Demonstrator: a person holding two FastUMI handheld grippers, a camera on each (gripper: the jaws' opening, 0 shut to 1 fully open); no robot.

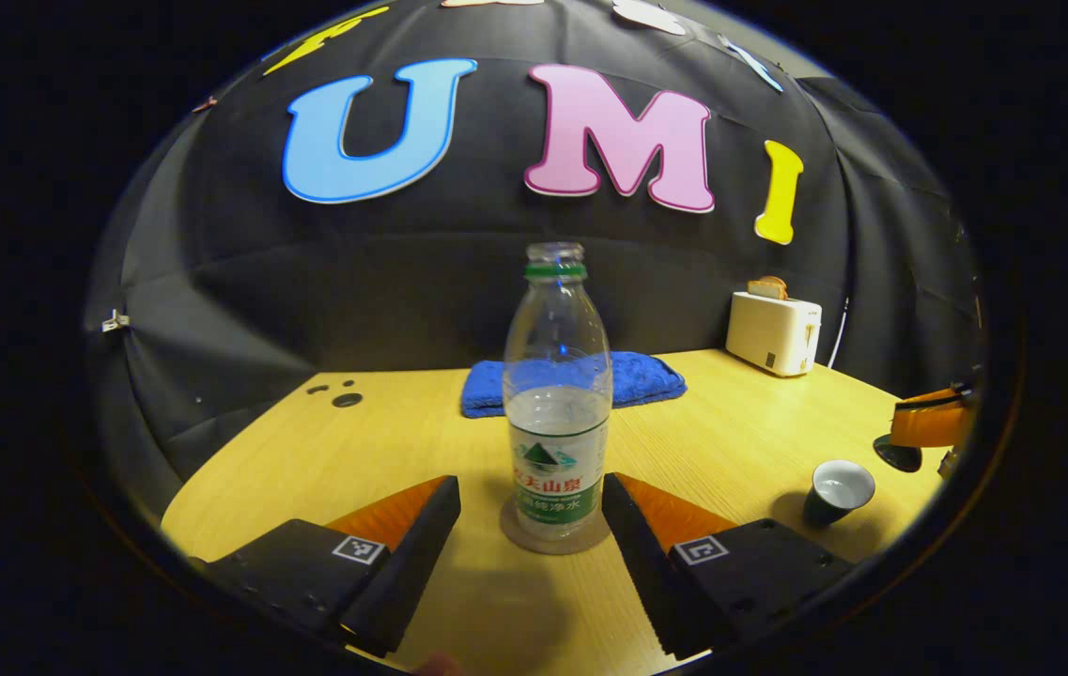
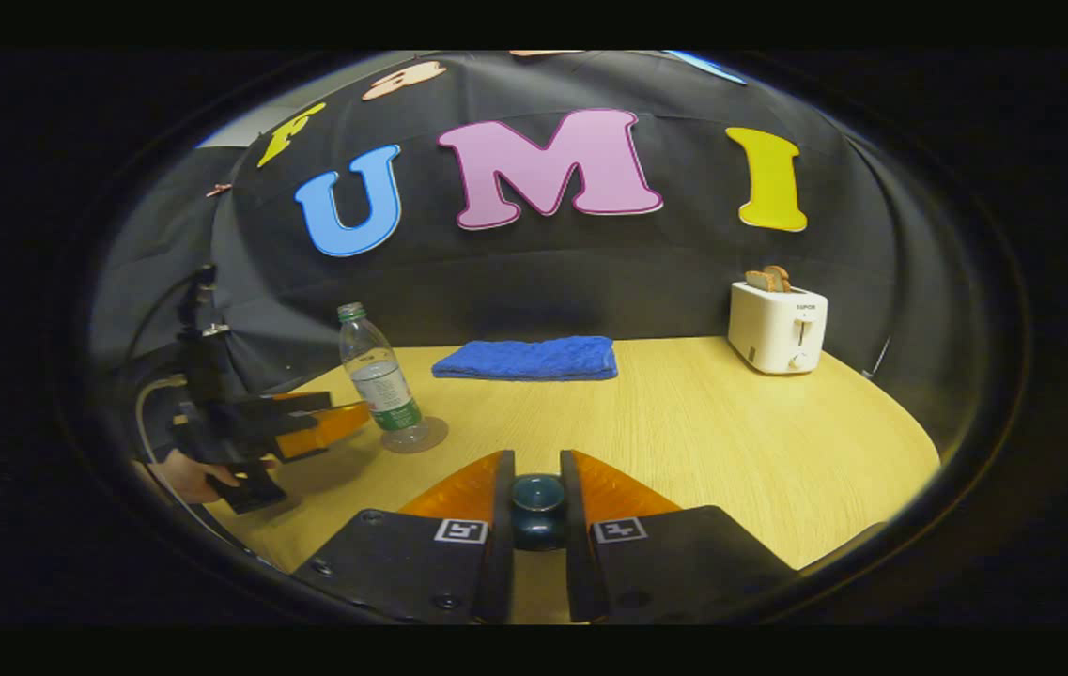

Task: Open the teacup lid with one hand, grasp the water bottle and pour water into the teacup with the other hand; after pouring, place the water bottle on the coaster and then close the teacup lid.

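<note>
Both grippers were over the yellow wooden table. In the left gripper view the left gripper had its jaws spread wide, one finger on either side of the water bottle and apart from it, gripping nothing. That bottle stood upright and uncapped on the round coaster, about half full of water. Off to the side sat the teacup, open at the top, with a pale inside. Near it, at the edge of that view, a part of the right gripper appeared.

In the right gripper view the right gripper was clenched on the teacup lid, a dark rounded piece pinched between its two fingers. Farther off on the left, the left gripper pointed at the water bottle, which stood on the coaster; a hand held that gripper from below.

At the back of the table lay a folded blue cloth, and a white toaster with bread in its slots stood near the booth's wall.
</note>
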